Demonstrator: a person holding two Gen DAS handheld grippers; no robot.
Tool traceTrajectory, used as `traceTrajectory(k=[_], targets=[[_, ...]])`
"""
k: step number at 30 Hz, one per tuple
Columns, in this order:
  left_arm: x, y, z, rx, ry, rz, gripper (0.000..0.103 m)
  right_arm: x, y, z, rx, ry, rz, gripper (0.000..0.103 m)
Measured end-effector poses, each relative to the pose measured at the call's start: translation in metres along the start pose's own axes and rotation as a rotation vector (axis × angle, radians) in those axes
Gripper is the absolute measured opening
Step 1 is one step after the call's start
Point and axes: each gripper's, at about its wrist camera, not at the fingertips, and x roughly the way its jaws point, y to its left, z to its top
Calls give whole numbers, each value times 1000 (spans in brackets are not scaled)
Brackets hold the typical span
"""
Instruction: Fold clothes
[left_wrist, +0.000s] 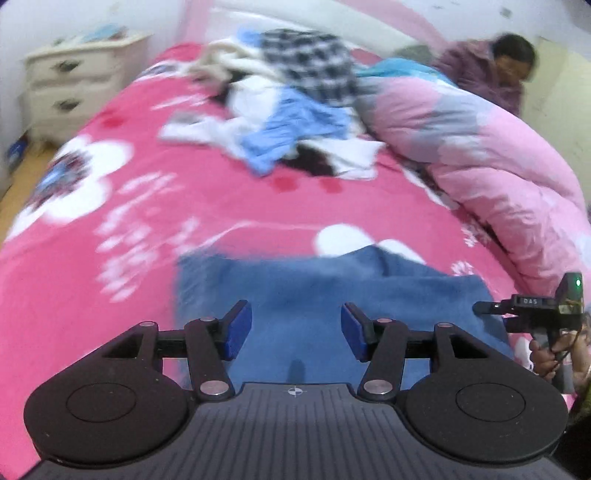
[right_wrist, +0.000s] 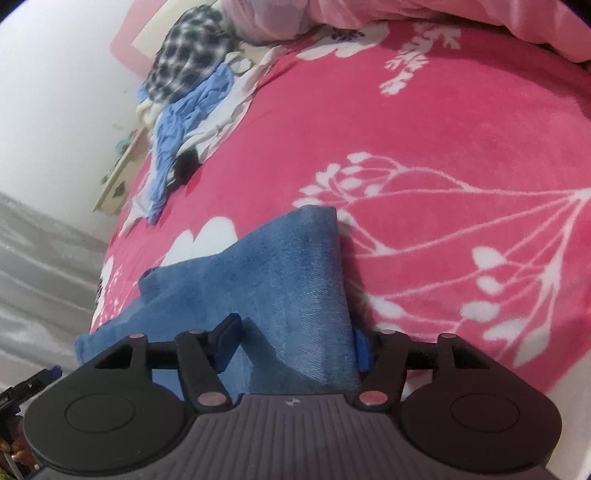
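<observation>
A folded blue denim garment (left_wrist: 295, 291) lies on the pink flowered bedspread (left_wrist: 129, 229) at the near edge. My left gripper (left_wrist: 295, 330) is open above it, with nothing between its blue pads. In the right wrist view the same garment (right_wrist: 288, 280) sits between the fingers of my right gripper (right_wrist: 295, 338), which is open around a raised fold of it. The right gripper also shows at the right edge of the left wrist view (left_wrist: 532, 308). A pile of unfolded clothes (left_wrist: 291, 99) lies further up the bed.
A rolled pink quilt (left_wrist: 480, 162) runs along the bed's right side. A person in purple (left_wrist: 495, 70) sits beyond it. A white nightstand (left_wrist: 74, 81) stands at the bed's far left. The clothes pile also shows in the right wrist view (right_wrist: 188, 92).
</observation>
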Motion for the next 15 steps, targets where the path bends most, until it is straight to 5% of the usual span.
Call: traceTrajectory(k=[4,7,15], targets=[[67,-37,5,97,70,-94,53,4,15,-8,-61,-32,-77,64],[114,-46,-1,144,124,-69,52,6,24,-11,-129,-44,-116,64],[102,8,1,-98,48,-108,43,6,24,-16,-178,-61,-115,61]])
